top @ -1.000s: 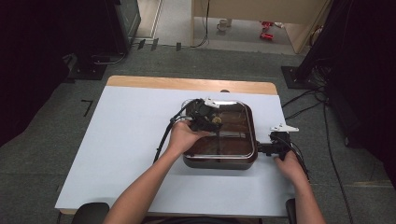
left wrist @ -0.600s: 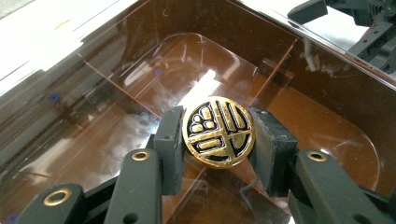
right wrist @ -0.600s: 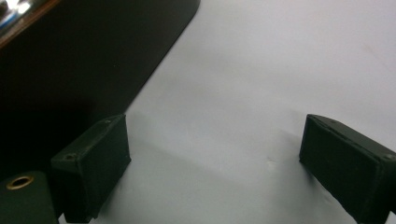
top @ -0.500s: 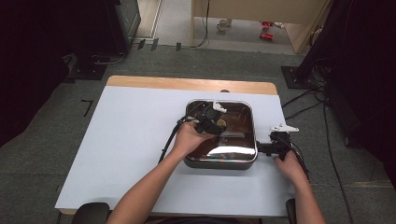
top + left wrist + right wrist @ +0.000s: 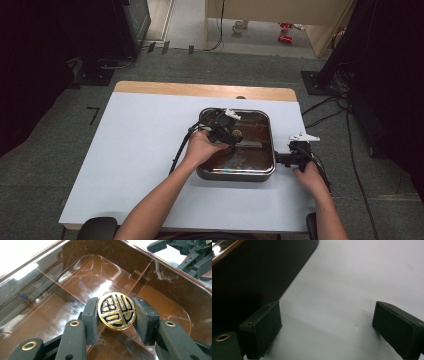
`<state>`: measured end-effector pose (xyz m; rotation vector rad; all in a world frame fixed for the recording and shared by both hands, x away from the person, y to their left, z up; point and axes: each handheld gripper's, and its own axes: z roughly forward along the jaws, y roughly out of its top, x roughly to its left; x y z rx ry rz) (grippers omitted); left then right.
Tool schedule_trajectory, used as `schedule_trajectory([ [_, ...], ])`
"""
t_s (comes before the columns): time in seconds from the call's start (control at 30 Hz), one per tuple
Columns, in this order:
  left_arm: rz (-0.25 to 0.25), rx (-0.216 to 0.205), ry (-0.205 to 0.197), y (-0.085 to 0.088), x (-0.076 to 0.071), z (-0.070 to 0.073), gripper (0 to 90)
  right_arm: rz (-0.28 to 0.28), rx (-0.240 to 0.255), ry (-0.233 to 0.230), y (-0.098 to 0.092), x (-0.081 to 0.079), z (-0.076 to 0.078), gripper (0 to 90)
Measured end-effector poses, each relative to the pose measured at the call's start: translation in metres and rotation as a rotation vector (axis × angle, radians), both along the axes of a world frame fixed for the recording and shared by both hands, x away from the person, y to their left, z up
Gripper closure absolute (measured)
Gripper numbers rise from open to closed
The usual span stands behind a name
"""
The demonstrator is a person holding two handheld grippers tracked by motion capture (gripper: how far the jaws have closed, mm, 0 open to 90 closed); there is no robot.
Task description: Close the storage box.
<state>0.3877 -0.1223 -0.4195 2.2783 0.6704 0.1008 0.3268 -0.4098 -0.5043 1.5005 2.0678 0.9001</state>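
The person is leaning in over the white table (image 5: 135, 150), and the left gripper (image 5: 231, 134) is reaching over a square pan (image 5: 235, 174) with a brown-tinted glass lid (image 5: 252, 131). In the left gripper view, the left gripper (image 5: 117, 312) is pinching a round gold-and-black knob (image 5: 116, 310) that is sitting at the middle of the glass lid (image 5: 82, 282); both black pads are pressing flat against the knob's sides, one on each flank. The lid is lying on the pan, though from the high view I cannot quite tell whether it is seated all round or tipped a little at one edge.

The right gripper (image 5: 286, 159) is waiting just beside the pan's right side, low over the table, with the person's hand (image 5: 311, 176) behind it. In the right gripper view, the right gripper (image 5: 325, 327) is holding its jaws wide apart with bare white table (image 5: 367, 272) between them, and the dark wall of the pan (image 5: 249, 272) is standing close on the left.
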Motion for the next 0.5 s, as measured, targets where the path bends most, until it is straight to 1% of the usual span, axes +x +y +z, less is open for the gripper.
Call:
schedule_trajectory([
  [0.03,-0.001,0.005,-0.014,0.000,-0.001,0.001,57.8,0.001,0.000,0.000,0.000,0.000,0.000,8.0],
  [0.1,0.006,-0.004,-0.046,0.001,-0.002,0.003,51.6,0.000,0.000,0.000,0.000,0.000,0.000,8.0],
  [0.17,0.014,-0.009,-0.067,0.004,-0.001,0.006,47.7,0.000,0.001,-0.001,0.000,0.000,0.000,8.0],
  [0.2,0.016,-0.016,-0.064,0.005,-0.001,0.007,45.9,0.000,0.001,-0.001,0.000,0.000,0.000,8.0],
  [0.23,0.016,-0.025,-0.052,0.007,0.000,0.008,44.1,0.000,0.001,-0.001,0.000,0.000,0.000,8.0],
  [0.27,0.016,-0.025,-0.052,0.007,0.000,0.008,42.6,0.000,0.001,-0.001,0.000,0.000,0.000,8.0],
  [0.3,0.017,-0.038,-0.034,0.010,0.001,0.010,40.9,0.000,0.001,-0.001,0.000,0.000,0.000,8.0],
  [0.33,0.017,-0.038,-0.034,0.010,0.001,0.010,40.2,0.000,0.001,-0.001,0.000,0.000,0.000,8.0],
  [0.37,0.016,-0.046,-0.031,0.013,0.001,0.012,40.2,0.000,0.001,-0.001,0.000,0.000,0.000,8.0],
  [0.4,0.020,-0.049,-0.034,0.014,0.000,0.014,38.4,0.000,0.001,-0.001,0.000,0.000,0.000,8.0],
  [0.47,0.031,-0.033,-0.066,0.018,-0.003,0.018,37.6,0.000,0.001,0.000,0.000,0.000,0.000,8.0],
  [0.5,0.024,-0.013,-0.084,0.020,-0.004,0.020,32.2,0.001,0.000,-0.001,0.000,0.000,0.000,8.0],
])
